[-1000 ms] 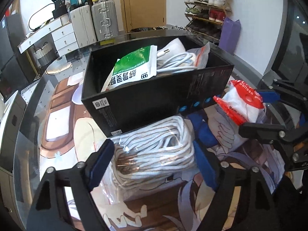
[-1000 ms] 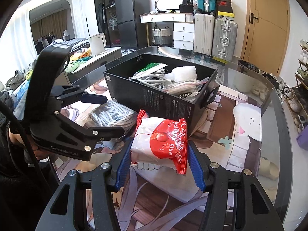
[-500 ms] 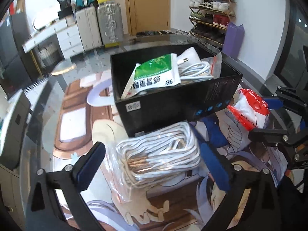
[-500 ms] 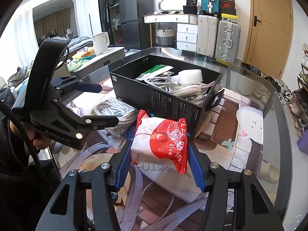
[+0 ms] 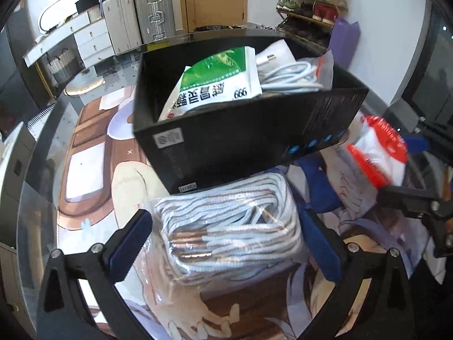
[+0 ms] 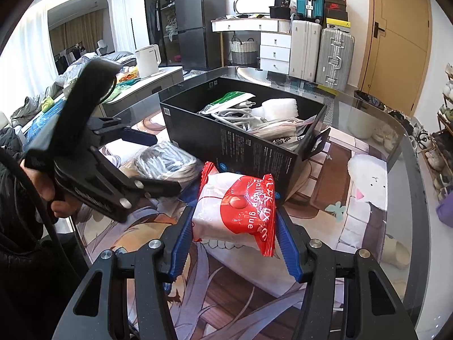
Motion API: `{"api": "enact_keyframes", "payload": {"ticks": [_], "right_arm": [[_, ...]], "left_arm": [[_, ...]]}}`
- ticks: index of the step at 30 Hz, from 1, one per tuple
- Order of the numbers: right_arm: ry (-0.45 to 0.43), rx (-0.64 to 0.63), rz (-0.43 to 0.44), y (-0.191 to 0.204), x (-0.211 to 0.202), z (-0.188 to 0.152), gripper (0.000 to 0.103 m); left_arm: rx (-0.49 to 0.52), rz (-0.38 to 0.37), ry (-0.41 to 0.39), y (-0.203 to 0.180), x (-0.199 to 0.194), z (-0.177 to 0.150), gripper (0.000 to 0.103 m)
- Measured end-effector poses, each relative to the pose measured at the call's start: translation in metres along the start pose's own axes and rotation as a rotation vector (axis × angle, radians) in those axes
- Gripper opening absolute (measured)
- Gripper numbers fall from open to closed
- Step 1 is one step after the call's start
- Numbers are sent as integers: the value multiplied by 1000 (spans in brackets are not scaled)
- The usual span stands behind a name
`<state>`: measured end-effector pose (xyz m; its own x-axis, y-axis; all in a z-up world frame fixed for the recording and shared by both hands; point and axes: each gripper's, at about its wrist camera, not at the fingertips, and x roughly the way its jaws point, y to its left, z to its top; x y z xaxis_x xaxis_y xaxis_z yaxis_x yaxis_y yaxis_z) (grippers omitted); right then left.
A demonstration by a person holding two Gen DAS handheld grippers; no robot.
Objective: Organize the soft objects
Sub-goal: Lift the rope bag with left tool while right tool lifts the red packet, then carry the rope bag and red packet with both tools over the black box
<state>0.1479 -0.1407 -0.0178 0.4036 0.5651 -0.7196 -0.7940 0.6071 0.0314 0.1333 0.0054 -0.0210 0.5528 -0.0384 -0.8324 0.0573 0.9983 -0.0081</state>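
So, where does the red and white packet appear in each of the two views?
Left wrist: the red and white packet is at the right edge, blurred, right of the black box.
Right wrist: the packet is at lower centre, between the right gripper fingers.
Shared landmark: the black box.

right gripper [image 6: 235,242] clamped on red-and-white balloon glue packet [image 6: 237,212], blue pads touching both sides. behind it, black box [image 6: 254,147] holding white cables and a green packet [image 6: 230,99]. at left, left gripper [image 6: 158,164] around bagged cord bundle [image 6: 164,163].
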Motion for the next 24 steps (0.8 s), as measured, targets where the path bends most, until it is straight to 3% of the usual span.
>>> {"api": "enact_keyframes", "payload": {"ticks": [6, 16, 24], "right_arm": [[6, 0, 1, -1, 3, 0, 57], [-4, -8, -1, 1, 0, 0, 57], [-42, -6, -4, 1, -14, 2, 57]], "left_arm": [[9, 21, -3, -8, 3, 0, 101], [53, 7, -45, -11, -6, -3, 83], [69, -16, -74, -14, -20, -8, 82]]}}
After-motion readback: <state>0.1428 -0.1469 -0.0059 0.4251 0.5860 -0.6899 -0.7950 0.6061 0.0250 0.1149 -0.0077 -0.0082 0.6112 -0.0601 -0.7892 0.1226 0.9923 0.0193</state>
